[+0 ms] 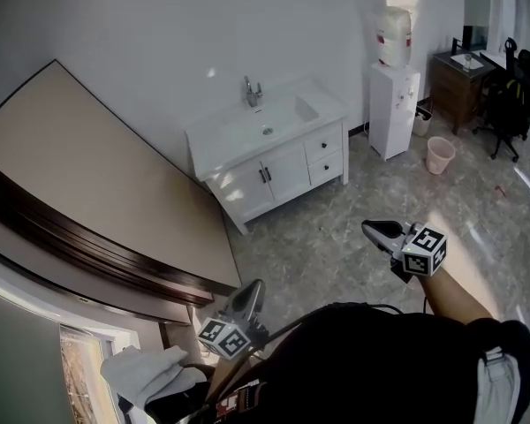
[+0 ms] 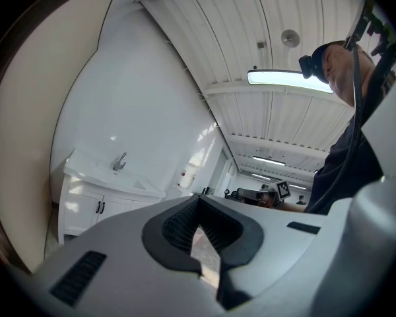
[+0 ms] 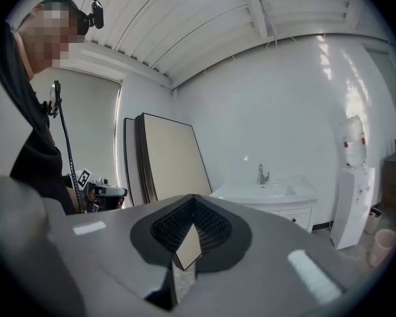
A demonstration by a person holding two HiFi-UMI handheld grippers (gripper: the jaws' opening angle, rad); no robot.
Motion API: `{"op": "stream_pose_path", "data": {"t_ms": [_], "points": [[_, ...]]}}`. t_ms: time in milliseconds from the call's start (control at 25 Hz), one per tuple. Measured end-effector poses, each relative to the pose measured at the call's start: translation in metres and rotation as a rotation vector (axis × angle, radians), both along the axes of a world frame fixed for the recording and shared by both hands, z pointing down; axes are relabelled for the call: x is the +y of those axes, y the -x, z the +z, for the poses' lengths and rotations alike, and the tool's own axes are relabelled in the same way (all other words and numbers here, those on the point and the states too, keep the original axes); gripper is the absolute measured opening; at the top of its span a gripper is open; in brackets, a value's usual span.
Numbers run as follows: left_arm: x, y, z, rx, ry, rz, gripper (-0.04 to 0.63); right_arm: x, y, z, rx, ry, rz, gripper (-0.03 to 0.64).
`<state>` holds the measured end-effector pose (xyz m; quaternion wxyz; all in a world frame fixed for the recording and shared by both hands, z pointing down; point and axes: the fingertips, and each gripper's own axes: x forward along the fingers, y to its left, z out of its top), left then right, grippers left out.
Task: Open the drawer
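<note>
The person held the left tongs [image 1: 250, 291] low and close to the body, jaws closed together with nothing between them. The right tongs [image 1: 377, 229] were held further out ahead on a bare forearm [image 1: 455, 294], jaws likewise together and empty. Both pointed roughly level and forward, well apart from each other.

We show 2 grey claws, the left claw [image 1: 247, 297] and right claw [image 1: 377, 230], each with black ribbed pads [image 3: 175, 223] and a black-and-white marker cube [image 1: 424, 250]. We note the wearer's black top [image 1: 380, 360] and thin black headset cable [image 2: 356, 98].
</note>
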<state>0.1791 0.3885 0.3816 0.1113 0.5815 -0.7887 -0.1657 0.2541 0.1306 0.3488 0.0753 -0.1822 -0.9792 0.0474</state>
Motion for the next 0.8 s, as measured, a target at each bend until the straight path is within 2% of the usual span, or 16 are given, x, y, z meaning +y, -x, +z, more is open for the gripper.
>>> {"op": "stream_pose_path", "data": {"t_ms": [280,480,800], "points": [[-0.026,0.027,0.0,0.011,0.028,-0.059,0.002,-0.021,0.044,0.009,0.003,0.057,-0.084,0.002],[-0.071,0.055,-0.003,-0.01,0.025,-0.124,0.002,-0.08,0.086,0.016,0.005,0.038,-0.125,0.002],[-0.171,0.098,-0.027,-0.025,0.019,-0.193,0.002,-0.167,0.158,-0.016,-0.046,0.014,-0.228,0.002]]}}
